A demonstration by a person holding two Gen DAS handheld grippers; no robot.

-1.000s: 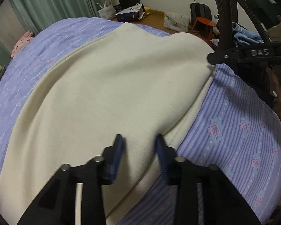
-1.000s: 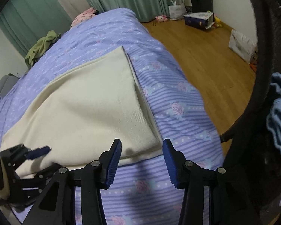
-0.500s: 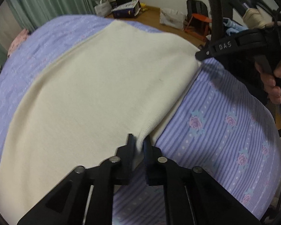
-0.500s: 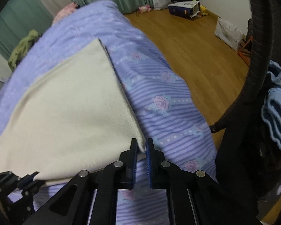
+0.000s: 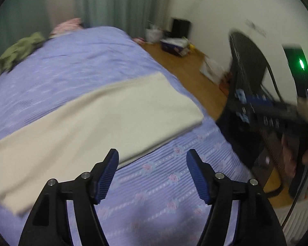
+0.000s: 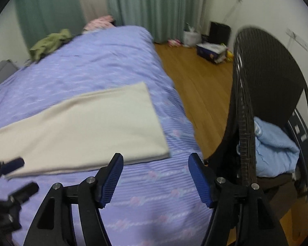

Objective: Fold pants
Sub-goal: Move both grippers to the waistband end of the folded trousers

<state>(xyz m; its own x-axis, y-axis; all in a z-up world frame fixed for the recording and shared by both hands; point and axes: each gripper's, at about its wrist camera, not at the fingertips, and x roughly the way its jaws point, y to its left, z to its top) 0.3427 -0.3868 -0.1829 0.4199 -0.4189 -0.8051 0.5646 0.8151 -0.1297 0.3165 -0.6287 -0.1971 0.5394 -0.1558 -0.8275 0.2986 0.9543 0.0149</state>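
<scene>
Pants [image 5: 96, 119], cream, lie folded flat across the bed [image 5: 76, 61] near its foot edge. My left claw [image 5: 152, 174] and right claw [image 6: 155, 176] are opening, empty. Next fold: pinch both corners evenly.

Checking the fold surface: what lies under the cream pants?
The cream pants lie flat on the purple floral bedspread, which shows on every side of them. Whatever lies beneath the bedspread, and between the folded layers, is covered.
</scene>
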